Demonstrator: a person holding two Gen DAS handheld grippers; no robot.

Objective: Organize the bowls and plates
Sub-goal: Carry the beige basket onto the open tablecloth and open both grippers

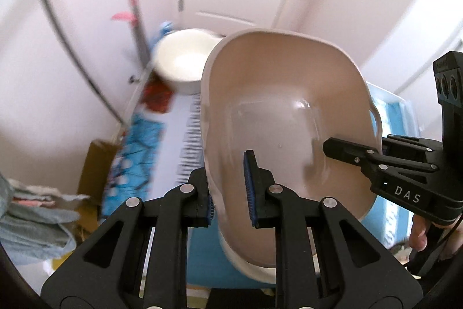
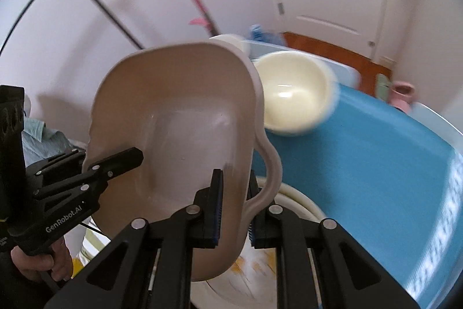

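The left gripper (image 1: pixel 231 190) pinches the left rim of a big beige bowl (image 1: pixel 283 106). The bowl hangs tilted in the air above the blue table (image 2: pixel 361 164). The right gripper (image 2: pixel 233 207) pinches the bowl's right rim by its wavy handle. A cream bowl (image 2: pixel 295 94) sits behind on the table.

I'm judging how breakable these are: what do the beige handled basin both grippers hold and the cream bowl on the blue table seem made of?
Beige basin: probably plastic, semi-gloss; thin moulded rim and loop handle, soft highlights. Cream bowl: glossy, with a bright glare spot inside; plastic or melamine likely, but blur leaves glazed ceramic possible.
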